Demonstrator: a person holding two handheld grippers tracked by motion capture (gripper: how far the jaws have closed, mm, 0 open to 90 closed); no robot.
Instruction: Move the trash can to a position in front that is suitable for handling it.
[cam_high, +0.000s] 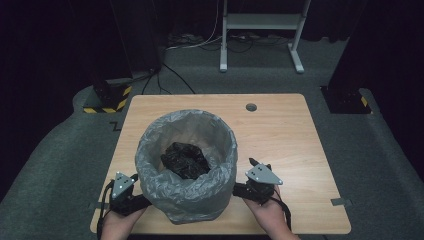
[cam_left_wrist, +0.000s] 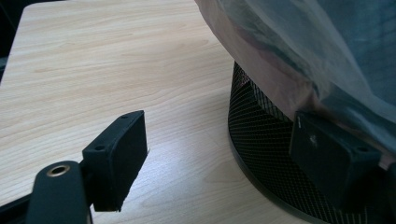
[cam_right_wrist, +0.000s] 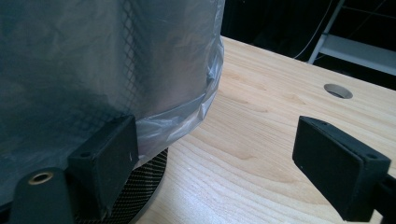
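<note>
High view, lined bin (cam_high: 187, 165), table (cam_high: 280, 135)

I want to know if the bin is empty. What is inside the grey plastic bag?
In the high view, a crumpled black plastic bundle lies inside the grey bag, near its bottom. Anything under the bundle is covered, and so is the floor of the mesh bin.

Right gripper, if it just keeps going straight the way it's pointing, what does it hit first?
Probably the liner-covered bin: one jaw of the right gripper already sits against its side. The other jaw's path runs over bare table. Depth is unclear.
</note>
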